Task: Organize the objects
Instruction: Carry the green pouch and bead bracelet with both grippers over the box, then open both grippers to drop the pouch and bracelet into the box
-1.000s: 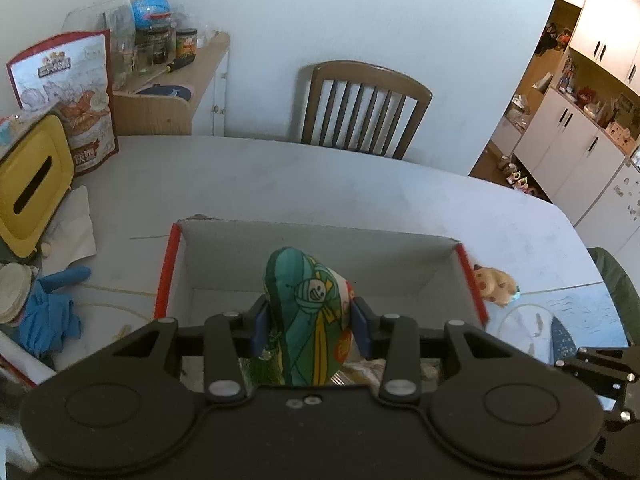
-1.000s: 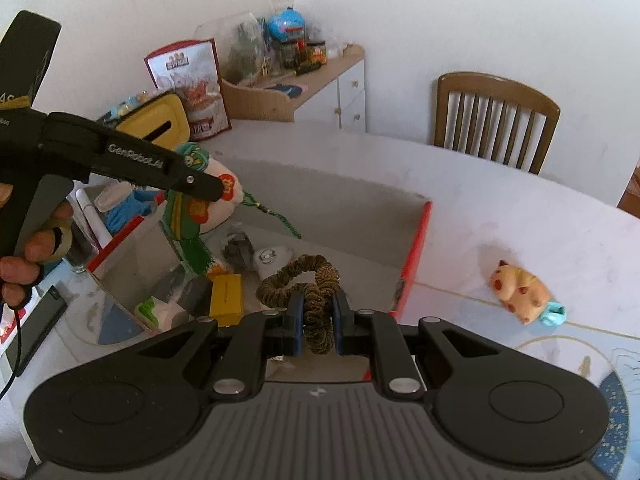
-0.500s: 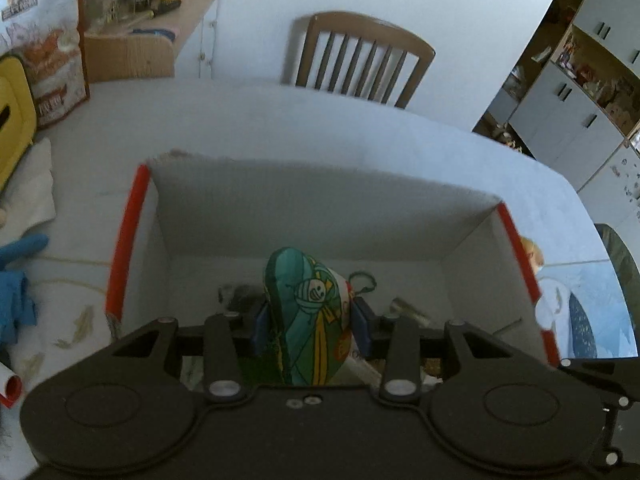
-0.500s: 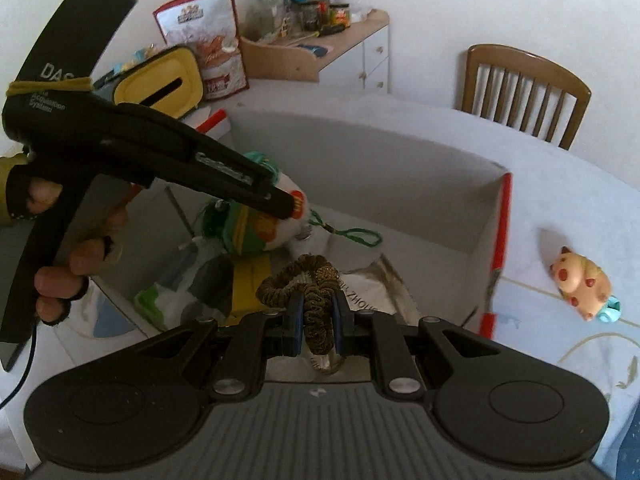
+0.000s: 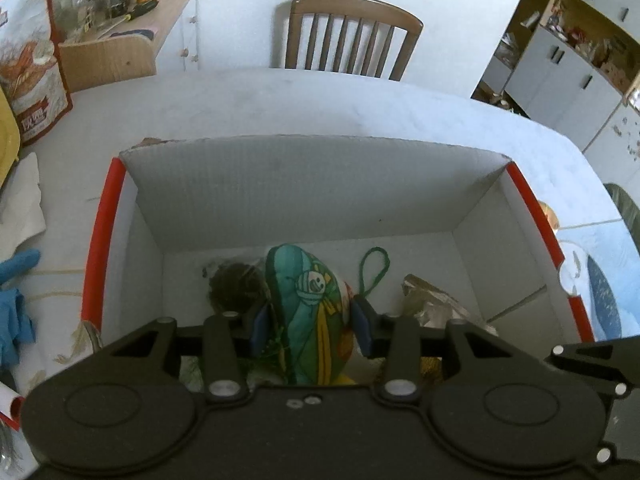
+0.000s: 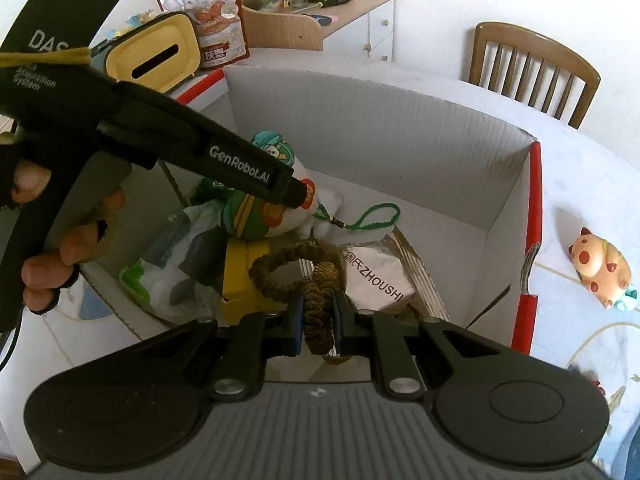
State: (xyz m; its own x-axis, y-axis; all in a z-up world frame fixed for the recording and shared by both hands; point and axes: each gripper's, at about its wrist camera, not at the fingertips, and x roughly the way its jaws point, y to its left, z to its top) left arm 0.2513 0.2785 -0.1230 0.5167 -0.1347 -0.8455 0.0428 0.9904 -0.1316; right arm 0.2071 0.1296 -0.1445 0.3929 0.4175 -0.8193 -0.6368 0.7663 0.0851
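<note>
A white cardboard box [image 5: 320, 184] with red edges sits on the table. My left gripper [image 5: 310, 322] is shut on a green, teal and yellow plush toy [image 5: 308, 300], held low inside the box. In the right wrist view the same left gripper [image 6: 296, 198] pinches the plush toy [image 6: 256, 220], whose green cord loop [image 6: 376, 218] trails onto the box floor. My right gripper [image 6: 318, 320] is shut on a brown braided hair tie [image 6: 288, 272], just above a yellow carton [image 6: 240, 280] and a silver packet [image 6: 378, 276] inside the box [image 6: 360, 128].
A small orange spotted figurine [image 6: 602, 268] lies on the table right of the box. A yellow tissue holder [image 6: 154, 54] and a snack bag [image 6: 200, 12] stand to the left. A wooden chair [image 5: 352, 36] is behind the table. Blue gloves [image 5: 14, 308] lie at the left.
Both grippers have sunk deeper into the box with their loads. The plush toy went from above the rim to near the box floor, and the hair tie now hangs over the packets.
</note>
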